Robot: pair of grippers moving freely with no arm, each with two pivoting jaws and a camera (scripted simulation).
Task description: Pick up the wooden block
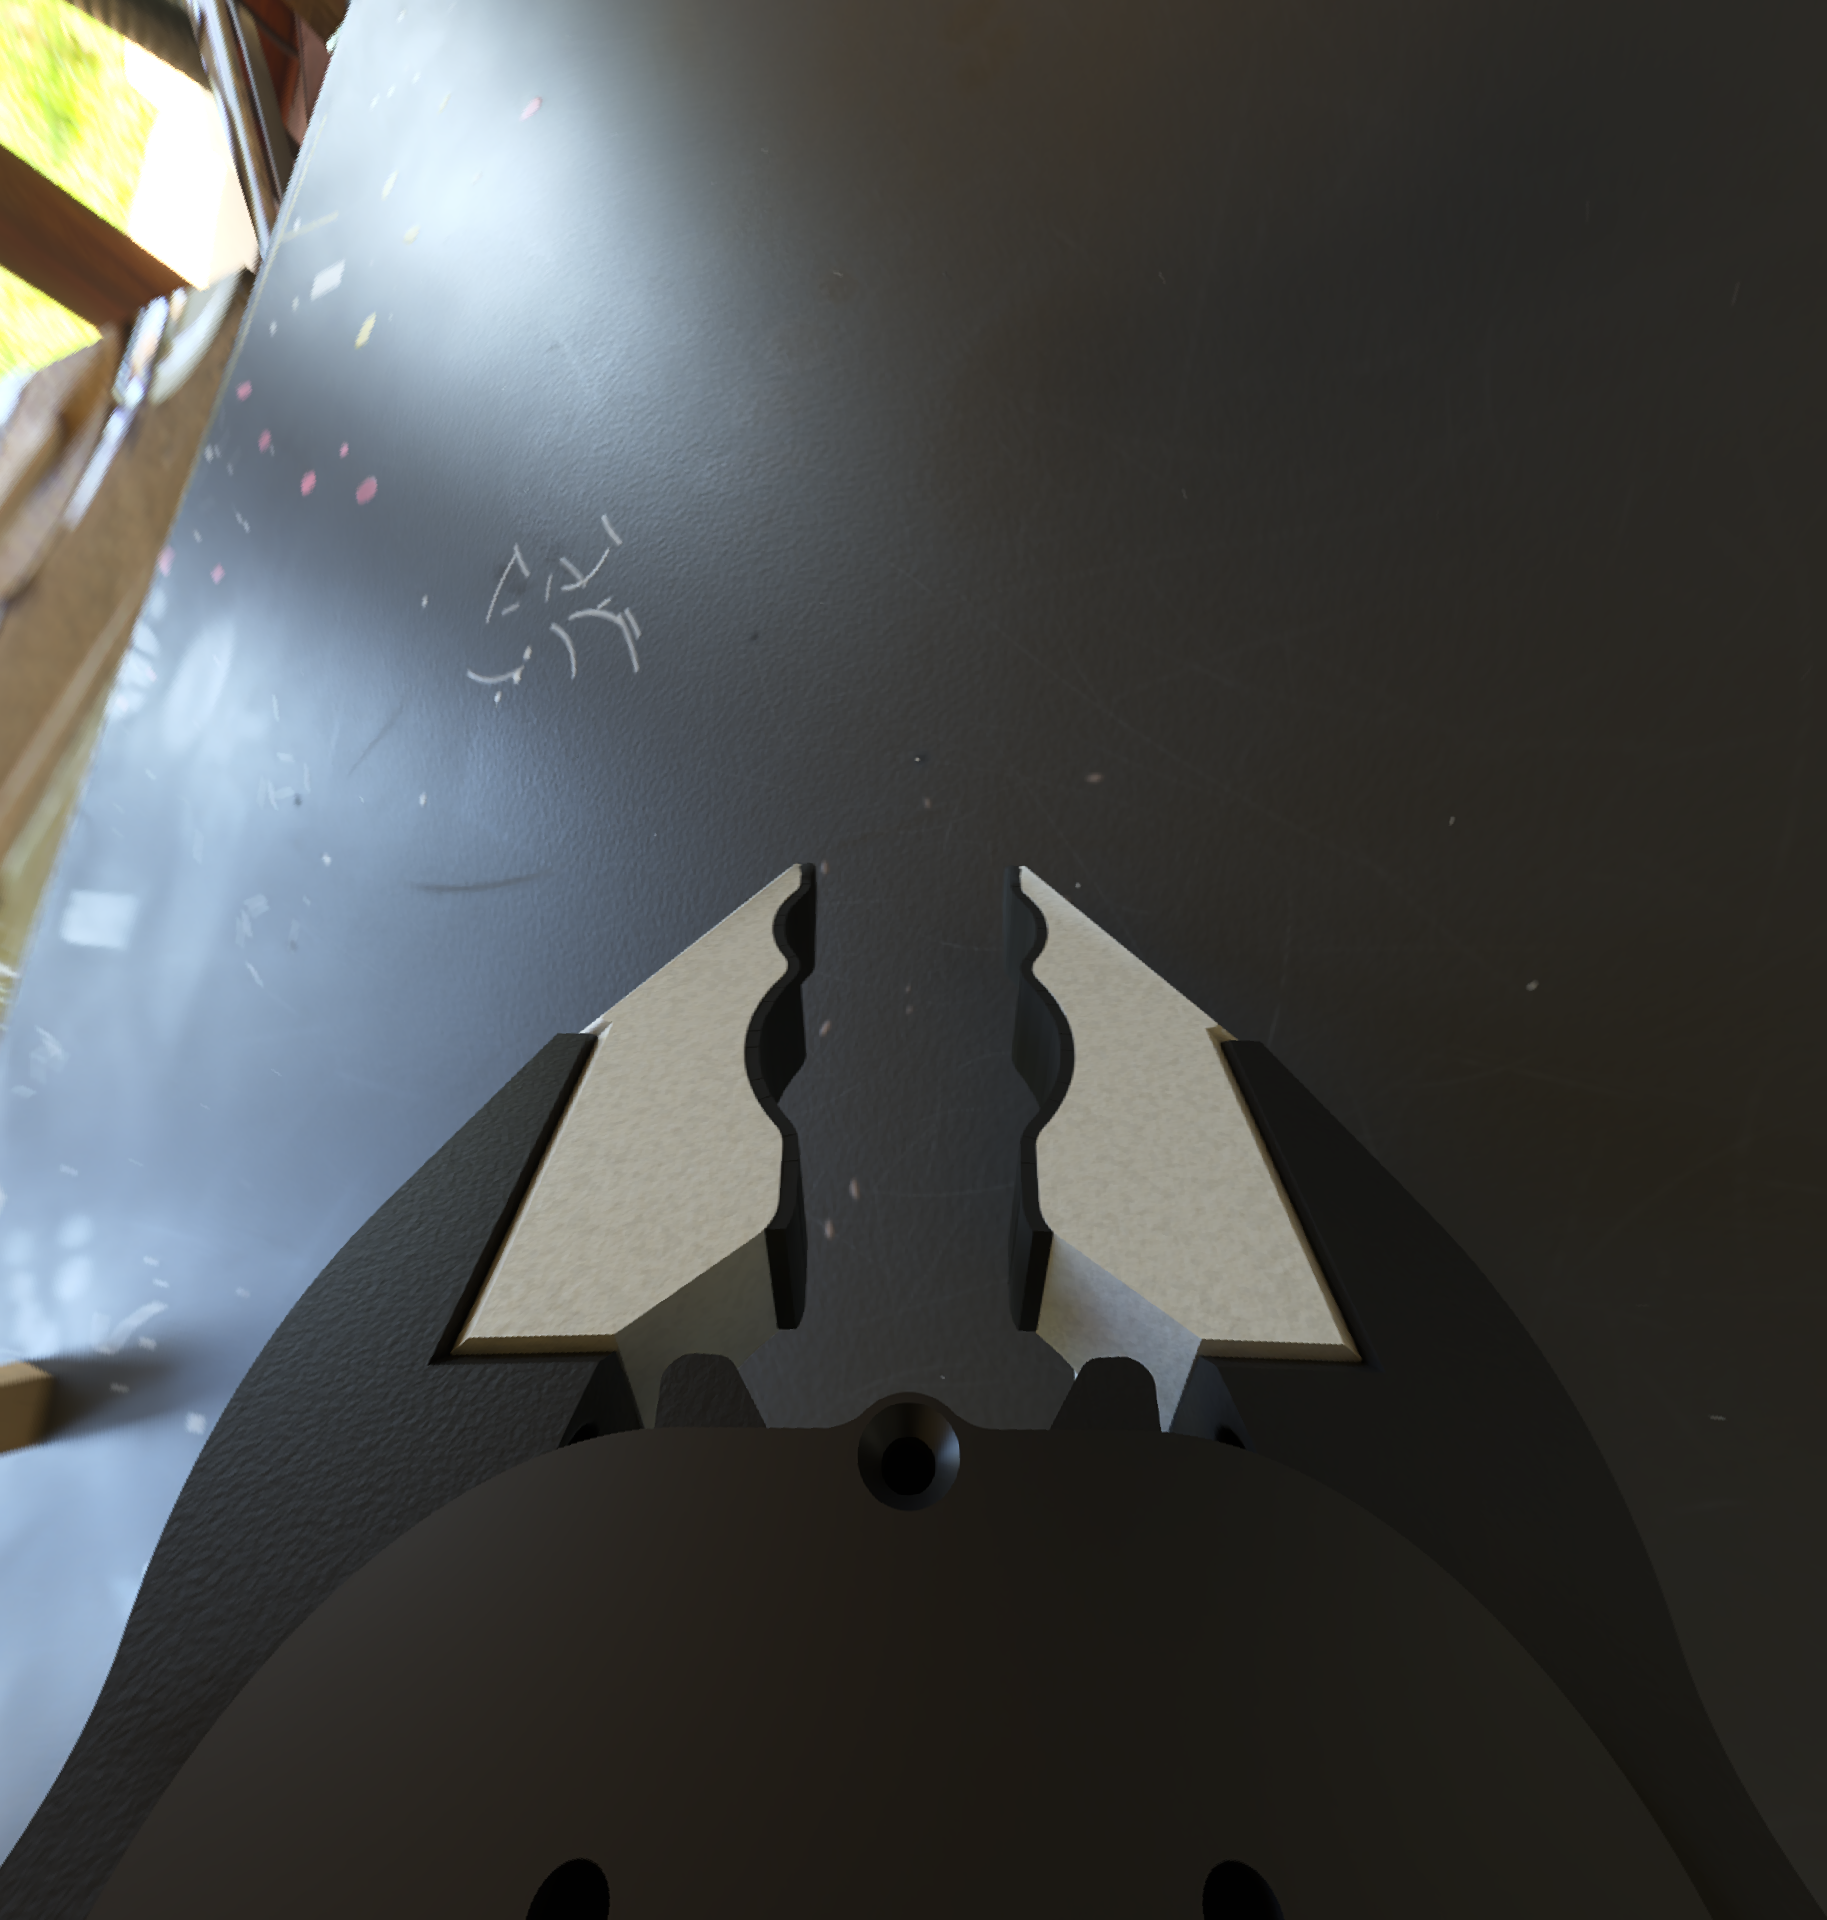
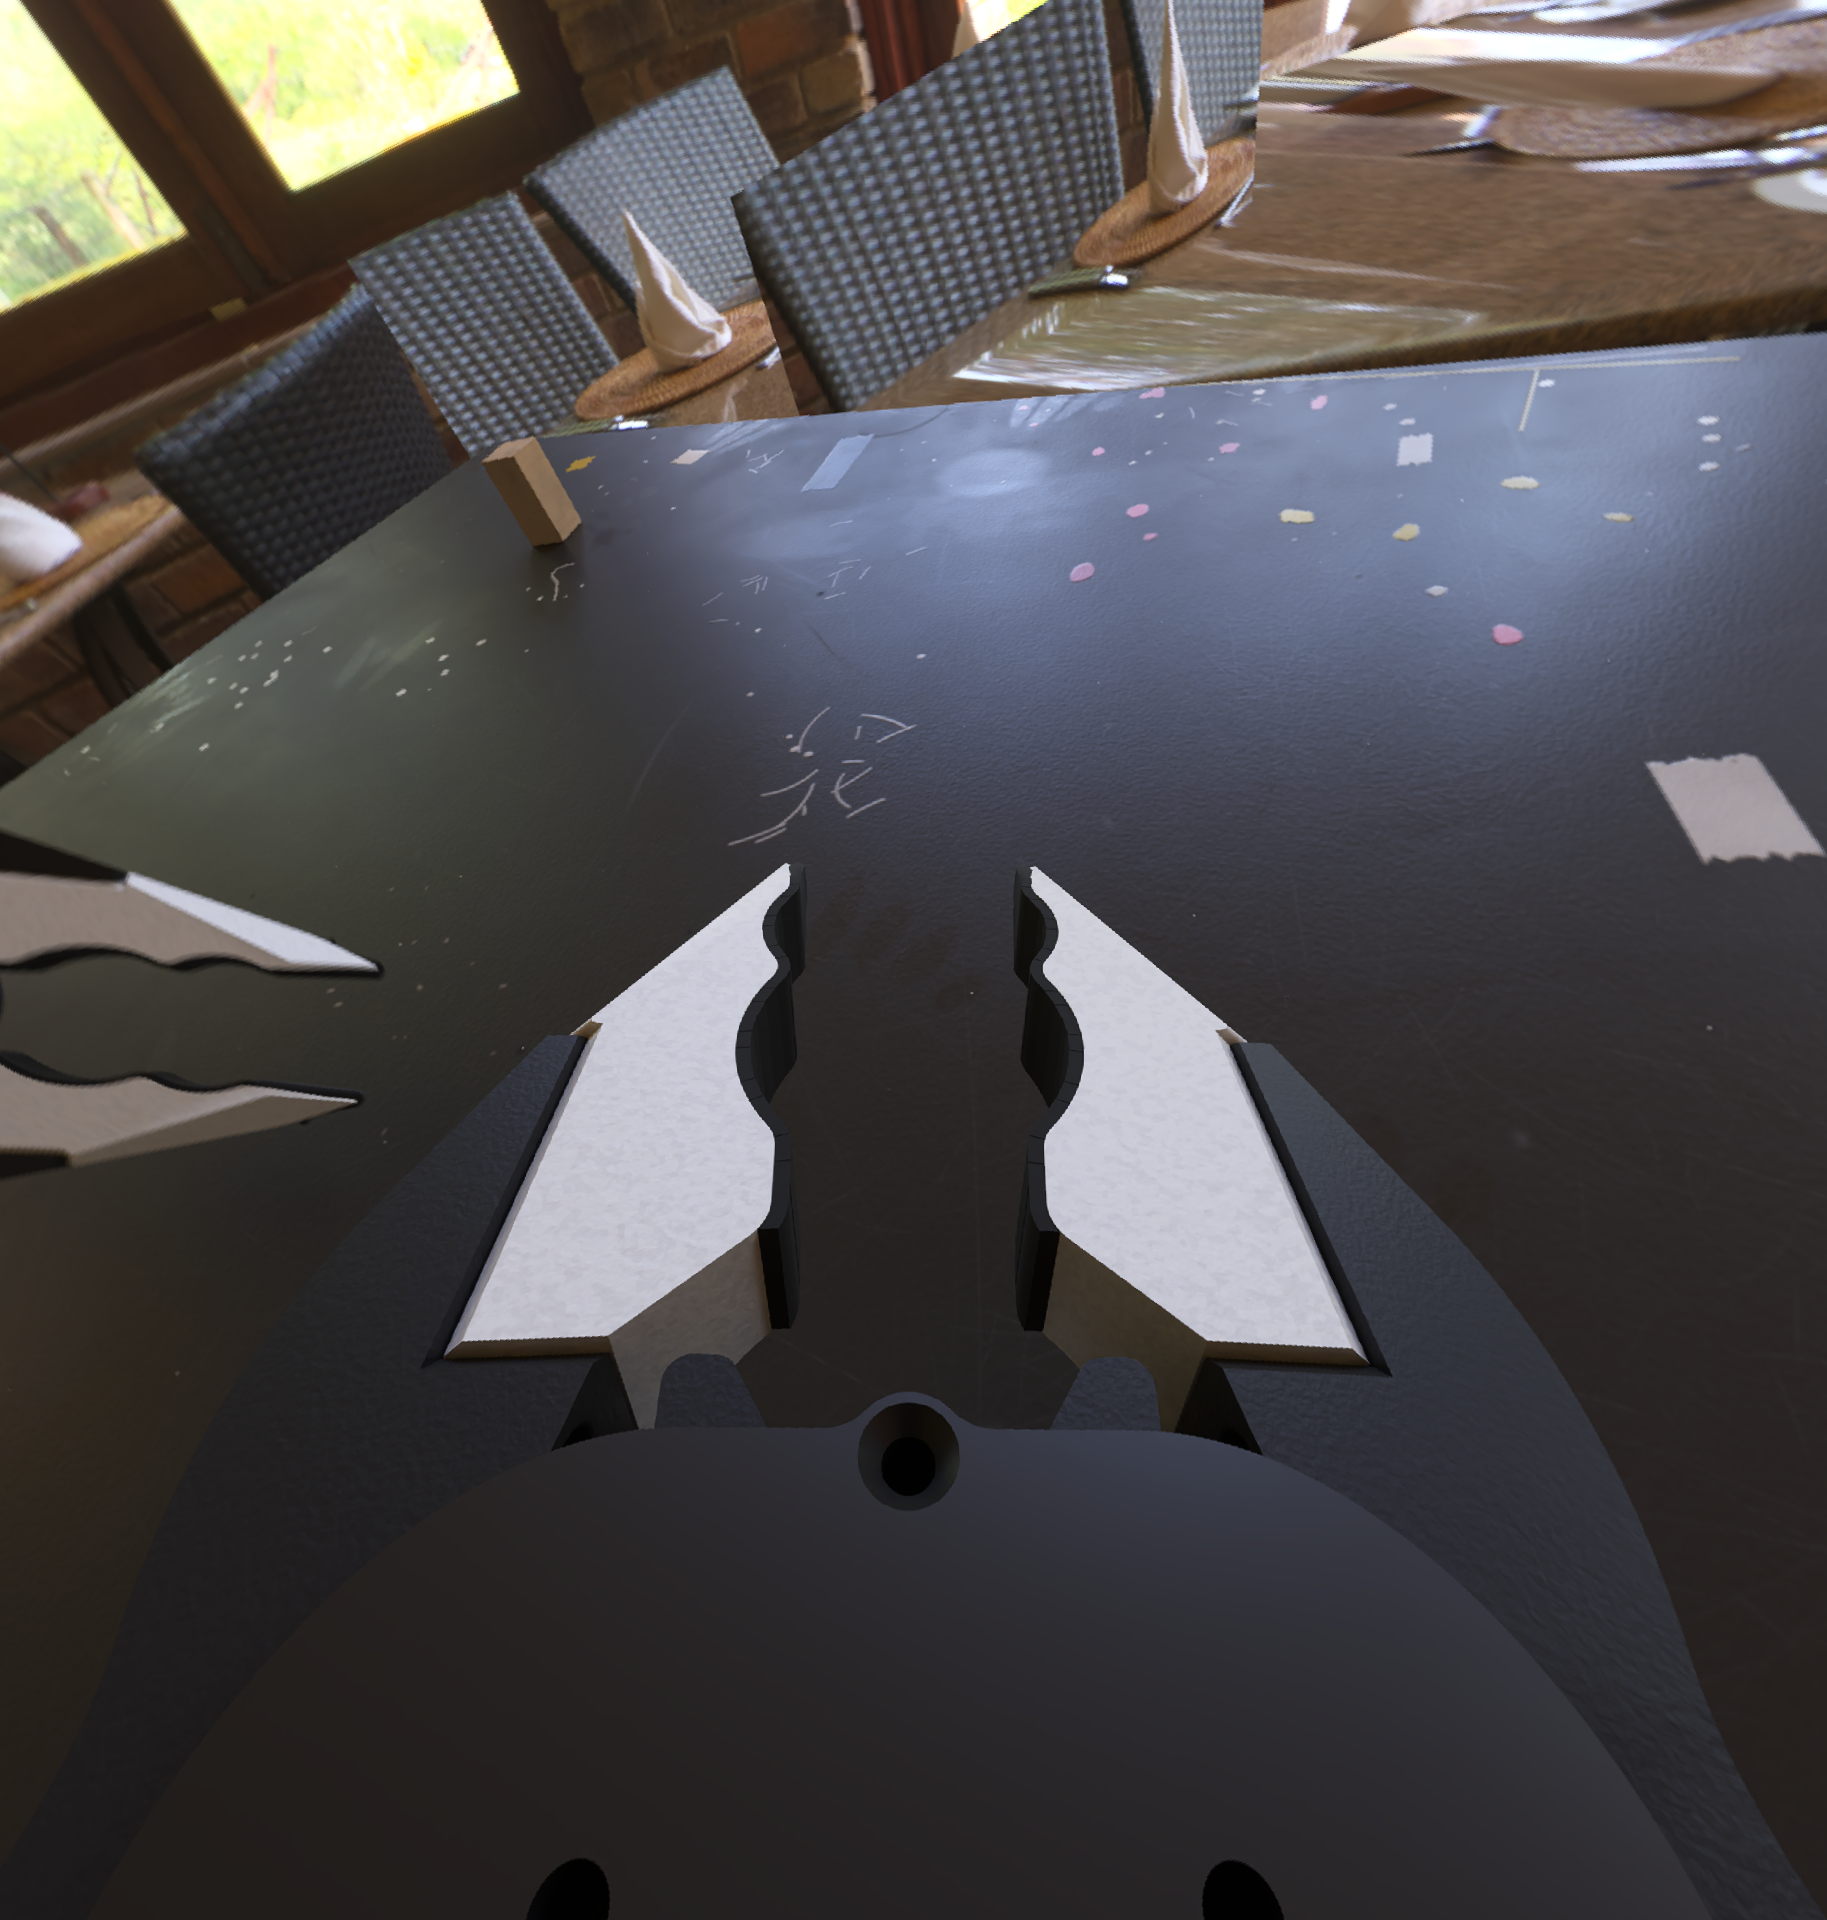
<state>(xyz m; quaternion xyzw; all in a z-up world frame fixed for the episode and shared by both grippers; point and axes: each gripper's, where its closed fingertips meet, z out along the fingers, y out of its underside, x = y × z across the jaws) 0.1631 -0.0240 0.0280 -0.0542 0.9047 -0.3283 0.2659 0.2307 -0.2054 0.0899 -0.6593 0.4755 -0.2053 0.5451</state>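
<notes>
The wooden block (image 2: 531,488) is a small light-brown slab standing near the far left corner of the dark table (image 2: 1252,935) in the right wrist view. A piece of it shows at the left edge of the left wrist view (image 1: 0,1408). My right gripper (image 2: 909,878) is open and empty, low over the table's middle, well short of the block. My left gripper (image 1: 914,873) is open and empty above bare table. It also shows at the left edge of the right wrist view (image 2: 363,1034), fingers apart, pointing right.
The table (image 1: 1304,520) bears white scratch marks (image 2: 821,774), coloured specks and a pale tape patch (image 2: 1732,808). Its far edge runs just behind the block. Woven chairs (image 2: 930,208) and another laid table (image 2: 1460,239) stand beyond it.
</notes>
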